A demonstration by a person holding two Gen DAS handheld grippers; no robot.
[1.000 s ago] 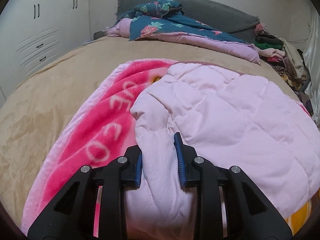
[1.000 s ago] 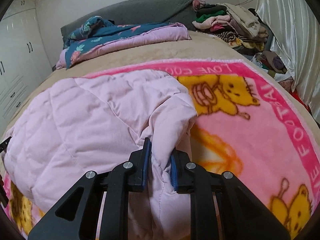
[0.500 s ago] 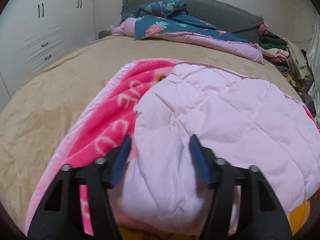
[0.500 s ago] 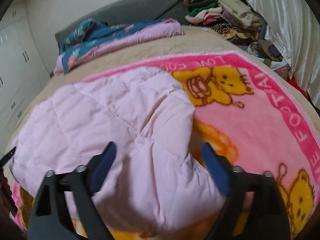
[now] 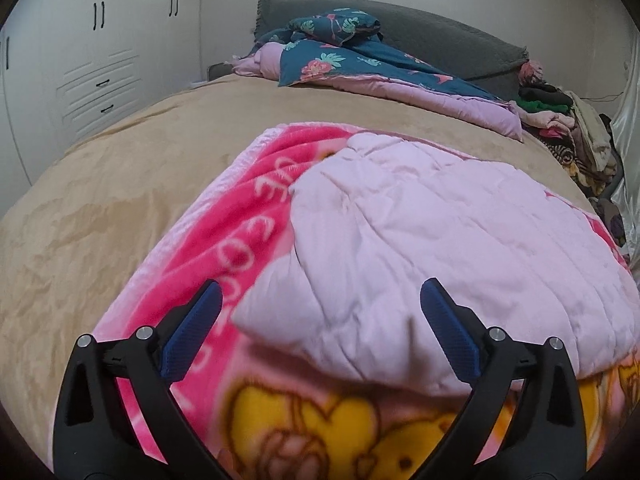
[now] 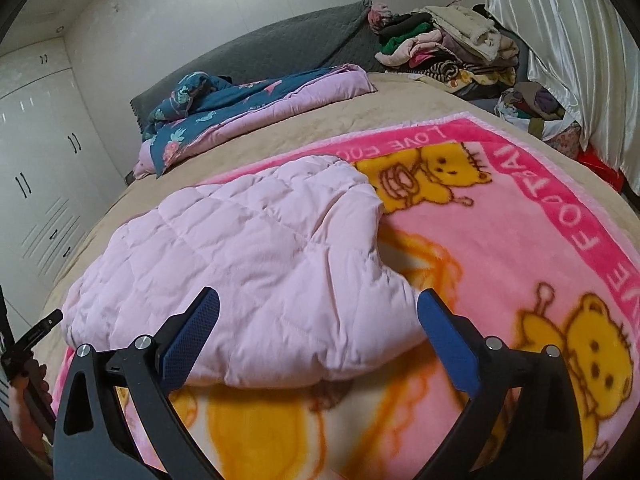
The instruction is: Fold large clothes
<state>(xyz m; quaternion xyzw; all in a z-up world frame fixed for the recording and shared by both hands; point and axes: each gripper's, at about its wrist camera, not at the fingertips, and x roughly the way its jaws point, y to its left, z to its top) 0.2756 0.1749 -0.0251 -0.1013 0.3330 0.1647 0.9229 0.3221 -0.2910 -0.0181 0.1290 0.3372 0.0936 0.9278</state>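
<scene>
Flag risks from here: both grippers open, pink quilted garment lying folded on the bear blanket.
1. Both jaws have just been opening, so the left gripper and right gripper no longer hold the puffy pink garment; its fold may spring open.
2. It lies on the loose bear blanket, so the next pinch could catch both layers.

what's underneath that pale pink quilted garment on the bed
The pale pink quilted garment lies on a pink fleece blanket with yellow bears, spread over the tan bedcover. The blanket's print beneath the garment is hidden.
</scene>
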